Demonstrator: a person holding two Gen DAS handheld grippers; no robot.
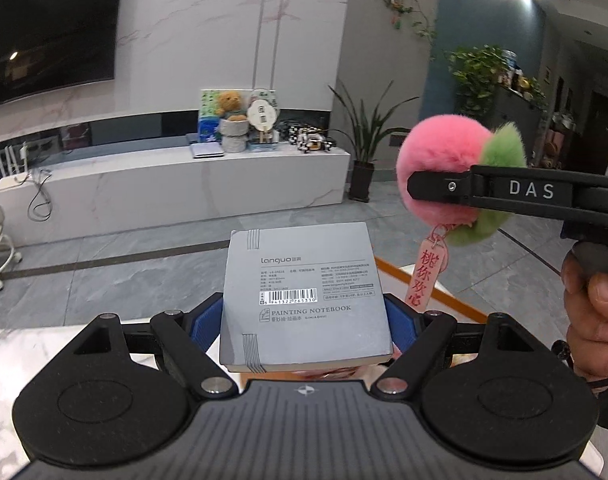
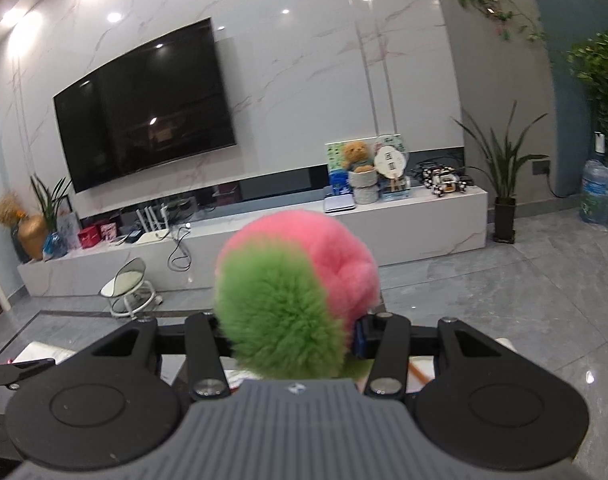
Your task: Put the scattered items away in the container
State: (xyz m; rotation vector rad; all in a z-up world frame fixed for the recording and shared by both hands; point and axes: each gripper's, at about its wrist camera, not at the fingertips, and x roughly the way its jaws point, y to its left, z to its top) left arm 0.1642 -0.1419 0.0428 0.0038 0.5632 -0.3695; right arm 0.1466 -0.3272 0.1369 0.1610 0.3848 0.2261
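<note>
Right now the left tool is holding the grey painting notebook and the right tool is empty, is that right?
Not quite. The left tool does hold the grey painting notebook, but the right tool is not empty: it is shut on a pink and green plush ball, as the right wrist view shows.

A wide marble-clad wall (image 2: 304, 60) carries a dark curved television (image 2: 143, 104), with ceiling spotlights reflected above it. Below the television runs a long white marble media console (image 2: 263, 248). On the console, right of the television, a teddy bear (image 2: 358, 156) sits in a grey pot. Past the console's right end stands a potted plant (image 2: 504, 184). In front of the console, on grey floor tiles (image 2: 504, 300), is a small wheeled stool (image 2: 129, 288).
</note>
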